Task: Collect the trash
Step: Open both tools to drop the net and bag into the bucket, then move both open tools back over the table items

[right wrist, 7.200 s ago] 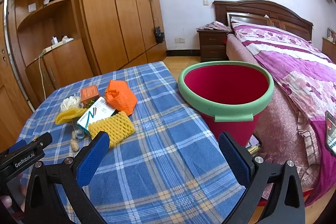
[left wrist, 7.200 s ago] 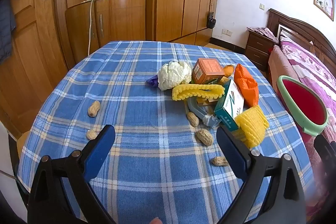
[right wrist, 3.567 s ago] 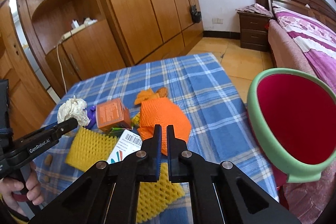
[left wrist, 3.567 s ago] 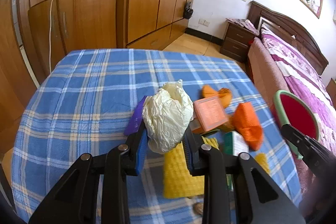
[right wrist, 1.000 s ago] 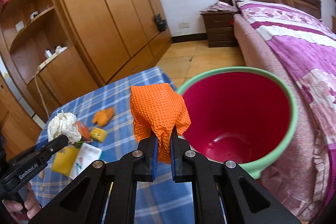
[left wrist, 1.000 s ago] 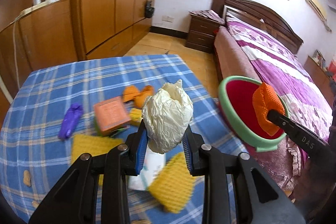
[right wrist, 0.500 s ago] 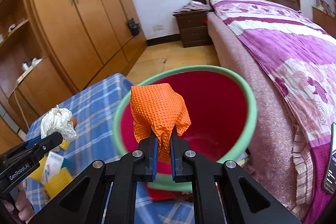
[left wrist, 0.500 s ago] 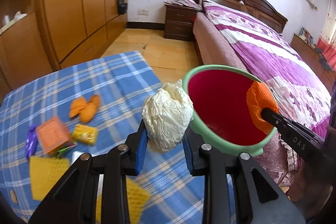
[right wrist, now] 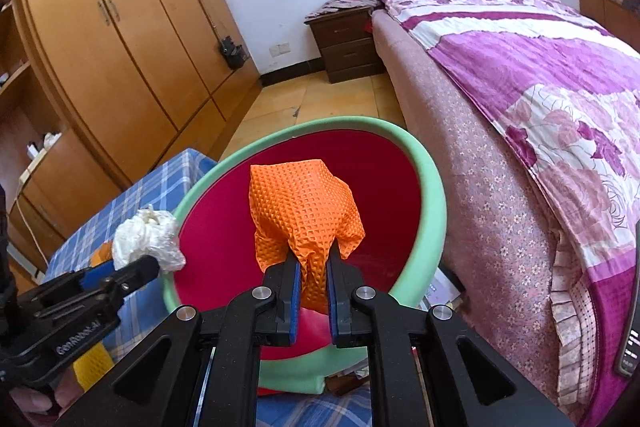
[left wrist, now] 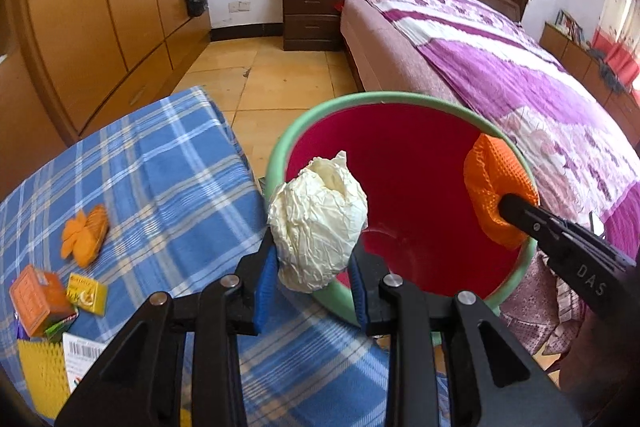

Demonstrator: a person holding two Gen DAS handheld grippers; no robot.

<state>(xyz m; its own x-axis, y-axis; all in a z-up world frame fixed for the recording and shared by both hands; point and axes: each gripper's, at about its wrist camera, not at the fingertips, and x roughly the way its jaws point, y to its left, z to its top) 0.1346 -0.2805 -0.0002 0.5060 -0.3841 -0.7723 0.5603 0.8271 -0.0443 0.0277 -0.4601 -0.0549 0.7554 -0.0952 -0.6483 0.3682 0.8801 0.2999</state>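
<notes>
My left gripper [left wrist: 314,269] is shut on a crumpled white paper ball [left wrist: 316,223] and holds it over the near rim of the red bin with a green rim [left wrist: 288,151]. My right gripper [right wrist: 313,281] is shut on an orange foam net [right wrist: 302,207] and holds it over the same bin [right wrist: 434,187], above its open mouth. The right gripper with the orange net also shows in the left wrist view [left wrist: 490,195] at the bin's right rim. The left gripper with the paper ball shows in the right wrist view [right wrist: 146,239] at the bin's left rim.
The blue plaid table [left wrist: 160,163] to the left holds orange peel [left wrist: 84,231], an orange box [left wrist: 34,293], a small yellow packet [left wrist: 86,293], a yellow foam net [left wrist: 40,373] and a white carton [left wrist: 80,353]. A bed with a purple cover [right wrist: 540,67] stands right of the bin.
Both grippers have moved right, from above the table to over the bin, still holding the paper ball and the orange net. The bin now fills the middle of both views.
</notes>
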